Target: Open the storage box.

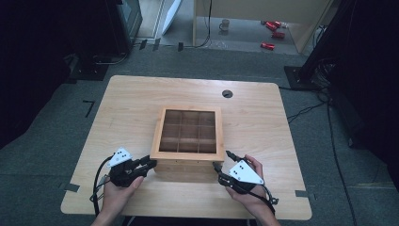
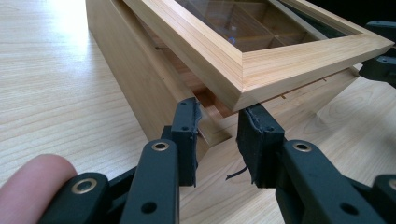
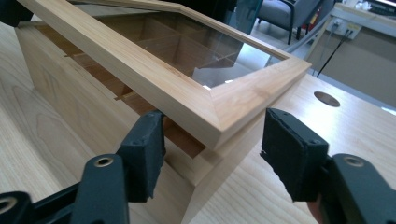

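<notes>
Wooden box [image 1: 183, 167] lid [image 1: 188, 155] sits raised at the front; left hand-held gripper [image 1: 149, 165] and right hand-held gripper [image 1: 223, 165], jaws apart and gripping nothing, risk letting it slam.

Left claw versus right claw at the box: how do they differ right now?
The left claw sits at the near-left corner of the wooden box, the right claw at the near-right corner. In its own view the left claw's jaws stand narrowly apart; the right claw's jaws gape wider. Both are open, each straddling a corner of the raised glass lid without clamping it.
</notes>
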